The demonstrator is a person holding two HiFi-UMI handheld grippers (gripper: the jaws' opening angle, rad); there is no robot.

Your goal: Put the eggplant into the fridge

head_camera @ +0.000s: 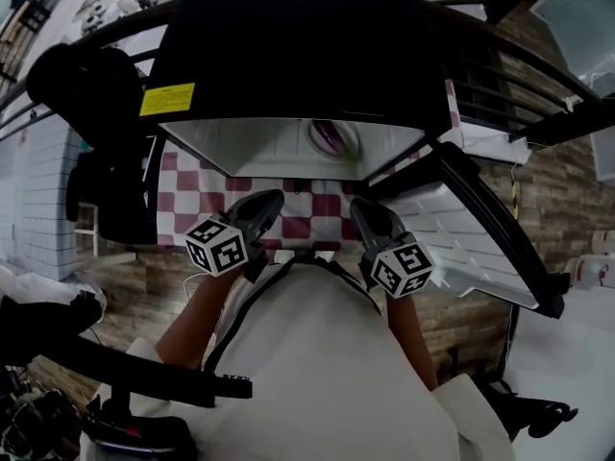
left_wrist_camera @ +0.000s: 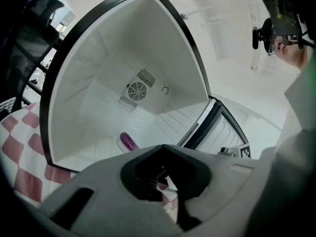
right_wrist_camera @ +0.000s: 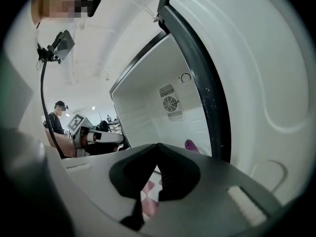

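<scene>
The eggplant (head_camera: 330, 137) is already inside the fridge (head_camera: 240, 144), lying low on its floor toward the back, in what looks like a shallow round white dish. Its length seems to run roughly from near to far, though it shows too small to be sure. Nothing is touching it. From where you hold them, it lies straight ahead of both grippers and well apart from them, deeper in than either reaches, a little to the right of the left gripper (head_camera: 272, 201) and a little to the left of the right gripper (head_camera: 363, 208). Both grippers sit just outside the opening, over the red-and-white checked cloth (head_camera: 317, 206). Each has its jaws clenched together on nothing, with only the cloth showing behind the pads. So the placing looks done, and what is left, as I judge it, is the door (head_camera: 476, 233). It stands swung wide open on the right side, its white inner face turned toward you, and it lies just beside your right gripper, while the left one is farther off across the opening. The right hand is the nearer one to push it, swinging it leftward across the front of the opening
</scene>
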